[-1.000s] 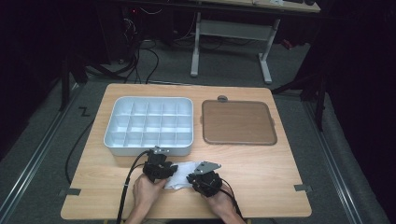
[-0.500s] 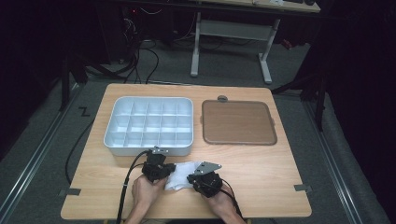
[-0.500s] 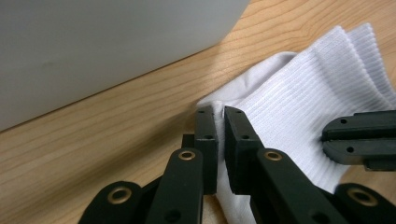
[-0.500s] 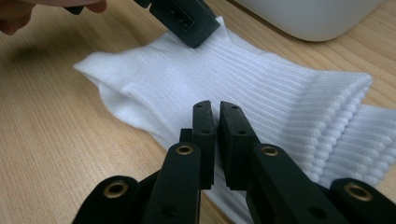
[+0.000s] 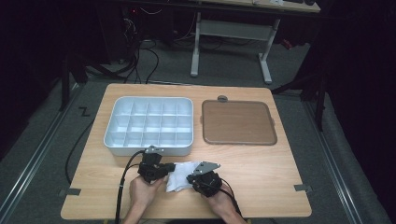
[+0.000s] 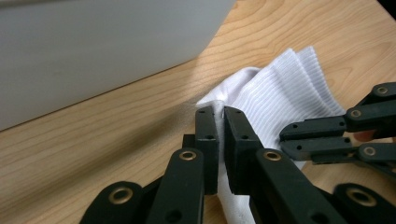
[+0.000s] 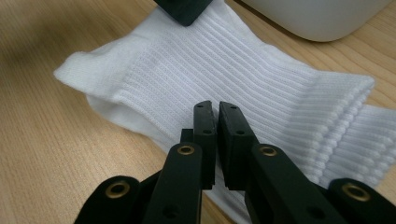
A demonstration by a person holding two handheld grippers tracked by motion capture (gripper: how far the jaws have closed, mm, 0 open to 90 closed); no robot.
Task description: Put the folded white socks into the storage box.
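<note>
On the wooden table (image 5: 261, 163), in front of the grey divided tray (image 5: 148, 126) and the brown lid (image 5: 237, 122), the white sock (image 5: 180, 177) lies at the near edge. You have it gripped at both ends: your left gripper (image 6: 221, 116) has just been closing and now pinches its edge, unlike a second ago; your right gripper (image 7: 215, 116) pinches the ribbed cloth. Next, I'd judge, lift or fold evenly.

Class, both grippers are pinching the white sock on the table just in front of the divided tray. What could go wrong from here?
1. The left gripper pinches only a thin fold of the sock; it may slip out when lifted.
2. The right gripper grips near an edge; pulling apart could stretch the sock.
3. The tray sits close; it might be bumped.
</note>
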